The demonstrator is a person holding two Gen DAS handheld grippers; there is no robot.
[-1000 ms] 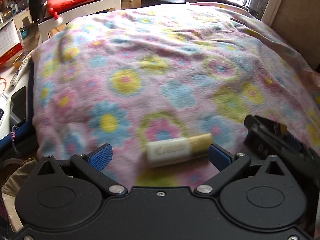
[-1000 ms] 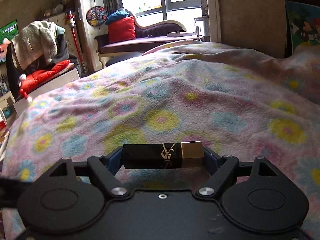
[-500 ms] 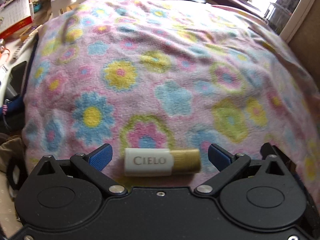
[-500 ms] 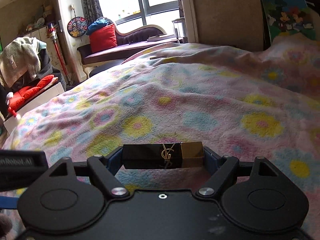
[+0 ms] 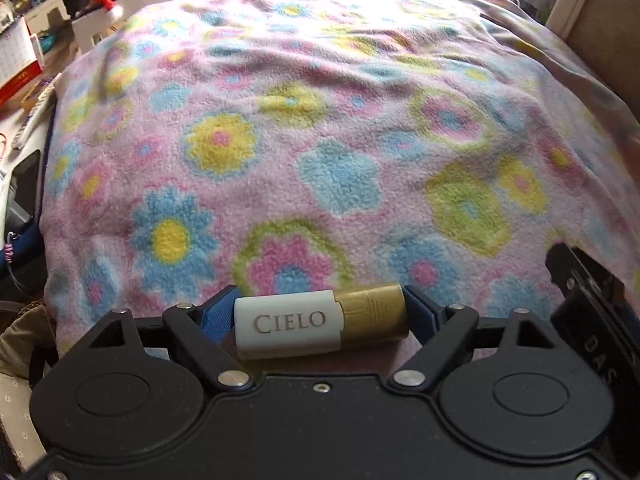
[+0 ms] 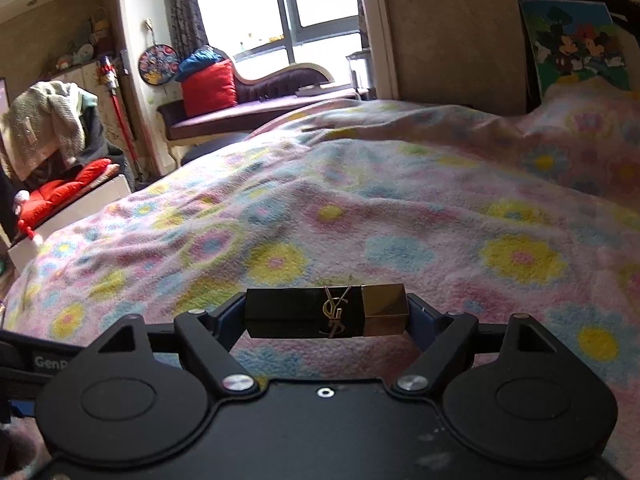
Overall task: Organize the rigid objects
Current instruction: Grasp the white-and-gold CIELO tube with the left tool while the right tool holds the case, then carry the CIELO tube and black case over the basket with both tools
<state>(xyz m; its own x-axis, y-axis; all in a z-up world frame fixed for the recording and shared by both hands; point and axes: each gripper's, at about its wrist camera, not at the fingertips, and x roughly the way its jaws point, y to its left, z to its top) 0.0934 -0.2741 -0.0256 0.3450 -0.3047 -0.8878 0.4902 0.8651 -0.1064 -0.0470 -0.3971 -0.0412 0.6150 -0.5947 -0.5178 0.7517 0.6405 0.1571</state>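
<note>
We note the left tongs [image 5: 322, 322] angled down over the bed, which is covered by a pink fleece blanket [image 5: 340, 140] printed with blue, yellow and green flowers. Their jaws have just been closing, and a white-and-gold tube marked CIELO [image 5: 320, 322] lies crosswise between them: the blue pads [image 5: 216, 316] now touch both ends, white end at the left pad, gold end at the right. The tube sits low against the blanket near the bed's near edge; we cannot tell whether it rests on the fleece or is lifted clear.

At the right edge of the left wrist view we see part of the other black tool body [image 5: 592, 304].

The right tongs [image 6: 326, 312] pinch a black lipstick case with a gold monogram and gold end [image 6: 326, 312], held crosswise by its two ends, above the blanket [image 6: 400, 220] and clear of it.

Beyond the bed we record a window bench with a red cushion [image 6: 208, 86], a round dartboard [image 6: 157, 62] on the wall, and a cartoon-mouse picture [image 6: 576, 48] at the right.
</note>
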